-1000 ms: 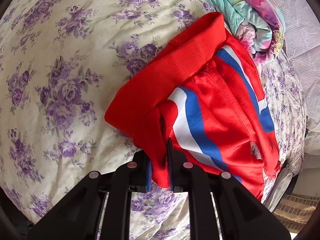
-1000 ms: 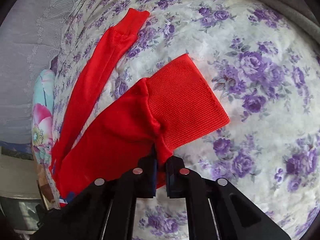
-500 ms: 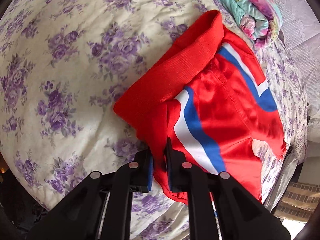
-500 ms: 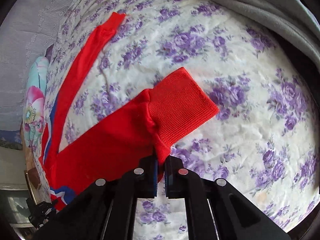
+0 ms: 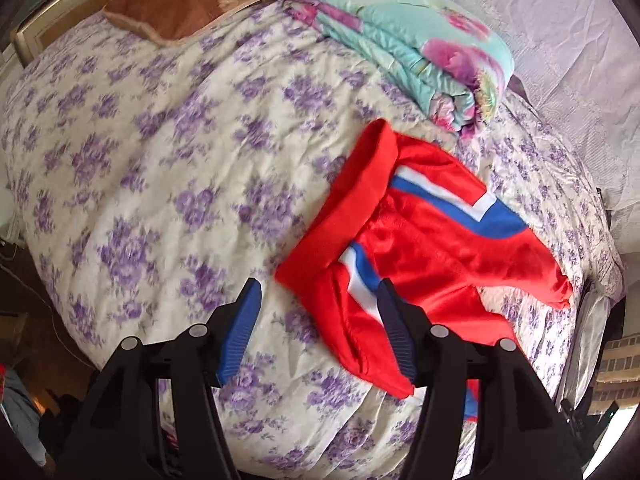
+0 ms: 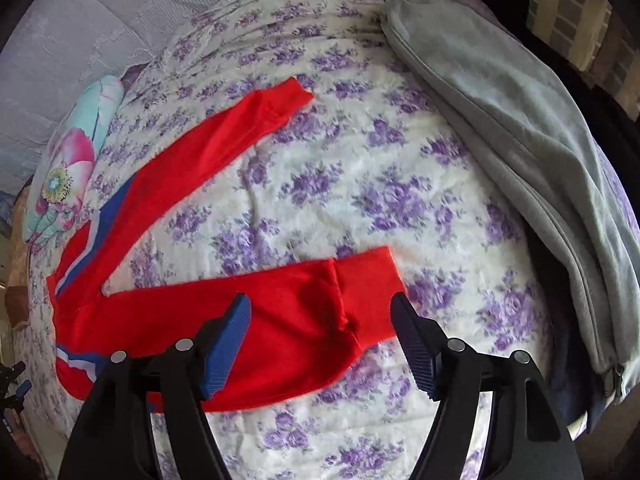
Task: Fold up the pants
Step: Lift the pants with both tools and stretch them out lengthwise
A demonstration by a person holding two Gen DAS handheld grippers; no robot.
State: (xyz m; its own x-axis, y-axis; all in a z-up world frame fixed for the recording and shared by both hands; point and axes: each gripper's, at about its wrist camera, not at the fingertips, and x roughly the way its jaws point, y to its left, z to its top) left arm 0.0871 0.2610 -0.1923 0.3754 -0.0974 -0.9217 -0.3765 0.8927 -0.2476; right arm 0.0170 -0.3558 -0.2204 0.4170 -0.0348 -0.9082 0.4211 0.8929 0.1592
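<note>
Floral bed [image 5: 168, 168]: red pants [image 5: 432, 256], folded quilt [image 5: 408, 40], grey blanket [image 6: 520, 120].

My left wrist camera looks forward past the left tool [image 5: 318, 294], down at a slant onto the bed [image 5: 168, 168], from fairly high above it. It faces the head of the bed, where a brown pillow [image 5: 164, 10] lies, and takes in the waistband end of the red pants [image 5: 420, 248]. My right wrist camera looks past the right tool [image 6: 320, 308] from a similar height, toward the leg cuffs and a grey blanket [image 6: 520, 120] along the far edge. Both views share the pants, the flowered bedspread and the folded turquoise quilt [image 5: 408, 48] [image 6: 68, 168].
</note>
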